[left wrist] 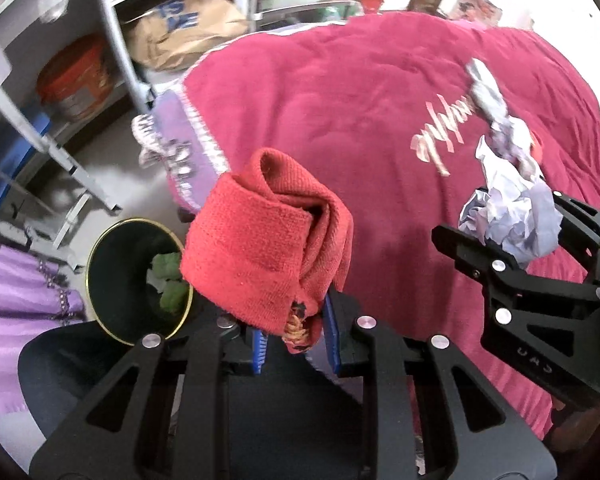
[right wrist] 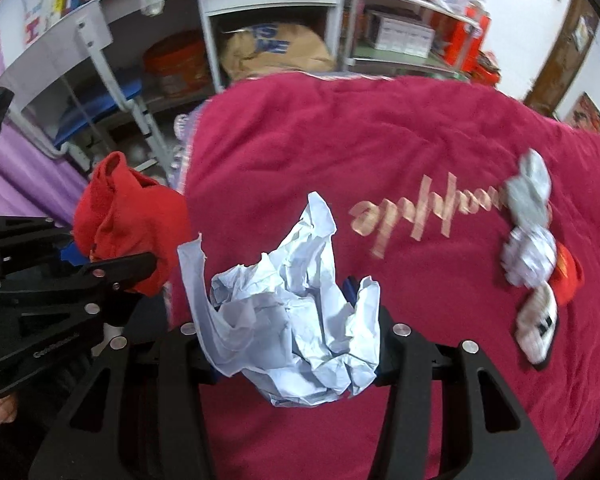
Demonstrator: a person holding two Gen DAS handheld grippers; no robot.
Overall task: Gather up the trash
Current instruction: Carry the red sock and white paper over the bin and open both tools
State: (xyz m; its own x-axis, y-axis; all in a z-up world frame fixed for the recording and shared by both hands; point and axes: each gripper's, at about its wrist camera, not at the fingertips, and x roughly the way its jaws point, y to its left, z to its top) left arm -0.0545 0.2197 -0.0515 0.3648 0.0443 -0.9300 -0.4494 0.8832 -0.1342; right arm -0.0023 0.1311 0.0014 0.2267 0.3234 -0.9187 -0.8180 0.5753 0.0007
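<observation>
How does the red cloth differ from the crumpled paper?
The red cloth is soft, rolled fabric; the paper is pale blue and creased. The left gripper holds the cloth; the right gripper holds the paper. Both hang above the bedspread.

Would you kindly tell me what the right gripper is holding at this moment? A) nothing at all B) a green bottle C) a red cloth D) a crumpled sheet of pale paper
D: the right gripper is closed on a crumpled sheet of pale paper, while the red cloth sits in the left gripper.
</observation>
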